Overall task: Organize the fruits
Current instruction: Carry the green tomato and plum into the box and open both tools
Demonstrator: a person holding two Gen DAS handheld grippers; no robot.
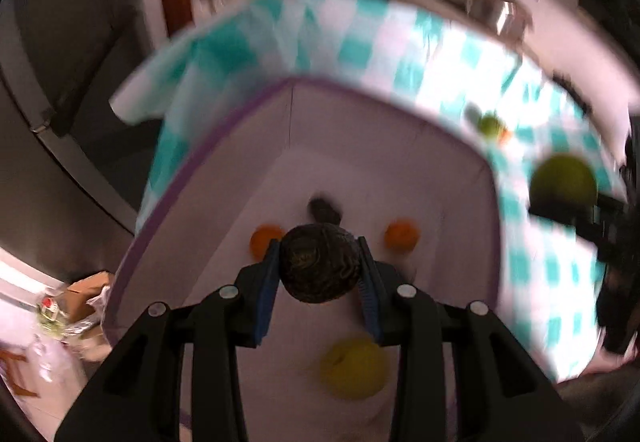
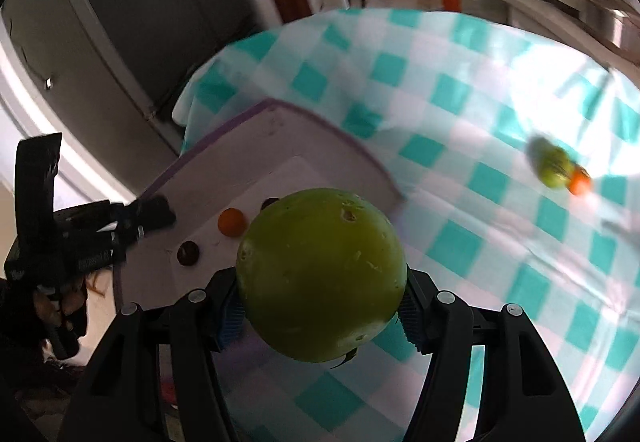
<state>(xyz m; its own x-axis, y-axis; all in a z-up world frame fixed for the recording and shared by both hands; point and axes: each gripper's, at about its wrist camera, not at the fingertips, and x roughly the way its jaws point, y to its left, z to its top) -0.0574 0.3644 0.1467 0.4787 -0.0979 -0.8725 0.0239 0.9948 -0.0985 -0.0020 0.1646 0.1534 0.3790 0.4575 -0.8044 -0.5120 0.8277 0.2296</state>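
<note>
My left gripper [image 1: 320,266] is shut on a dark, wrinkled round fruit [image 1: 318,264] and holds it above the white bin with a purple rim [image 1: 224,145]. In the bin lie two oranges [image 1: 401,235], a dark fruit [image 1: 323,210] and a yellow fruit [image 1: 354,368]. My right gripper [image 2: 320,306] is shut on a large green fruit [image 2: 322,274] over the checked cloth, just right of the bin [image 2: 352,145]. The left gripper [image 2: 152,217] shows at the left in the right wrist view. The green fruit [image 1: 564,181] also shows at the right in the left wrist view.
A teal and white checked cloth [image 2: 480,242] covers the table. A small green fruit [image 2: 550,165] and a small orange one [image 2: 580,183] lie together on it at the far right. Cardboard and bags [image 1: 80,302] lie on the floor to the left.
</note>
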